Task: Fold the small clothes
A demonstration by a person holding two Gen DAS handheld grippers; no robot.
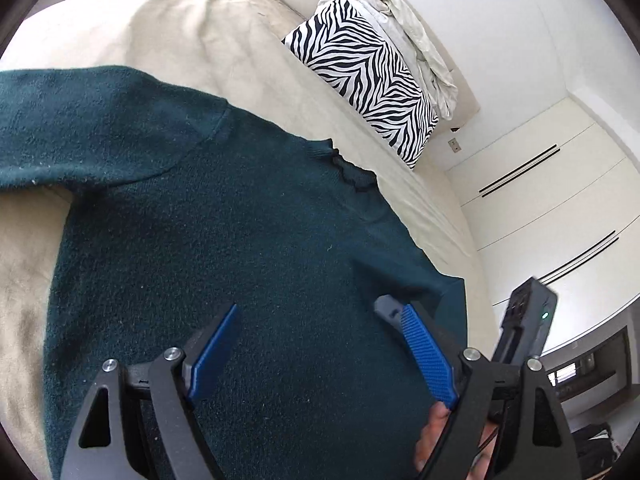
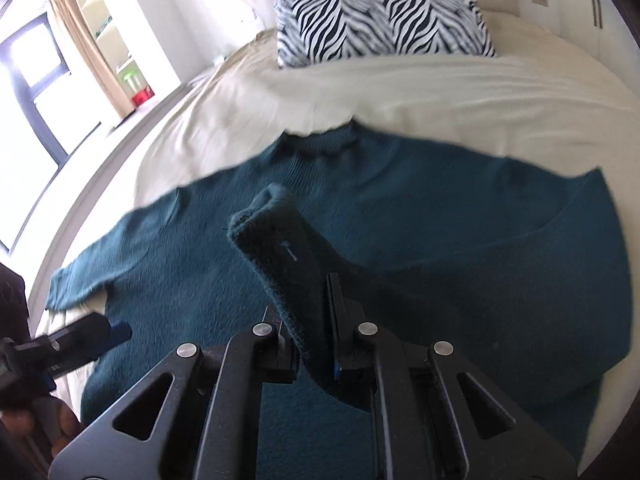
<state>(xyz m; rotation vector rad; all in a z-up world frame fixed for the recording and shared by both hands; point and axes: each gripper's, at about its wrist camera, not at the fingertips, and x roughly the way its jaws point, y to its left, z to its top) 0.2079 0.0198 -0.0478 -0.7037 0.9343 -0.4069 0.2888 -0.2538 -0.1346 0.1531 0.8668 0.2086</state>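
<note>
A dark teal knit sweater (image 1: 224,240) lies spread flat on the bed, collar toward the pillows; it also shows in the right wrist view (image 2: 460,240). My left gripper (image 1: 316,312) is open, its blue pads hovering over the sweater's body. My right gripper (image 2: 310,308) is shut on the sweater's sleeve cuff (image 2: 276,232), which stands up out of the jaws over the sweater's body. The right gripper's body (image 1: 528,320) shows at the right in the left wrist view. The left gripper (image 2: 92,336) shows at the lower left in the right wrist view.
The bed has a cream cover (image 1: 168,28), (image 2: 440,88). A zebra-print pillow (image 1: 360,68), (image 2: 380,16) lies at the head, with crumpled pale bedding (image 1: 416,36) behind it. White wardrobe doors (image 1: 560,184) stand to the right. A window with curtain (image 2: 80,40) is on the left.
</note>
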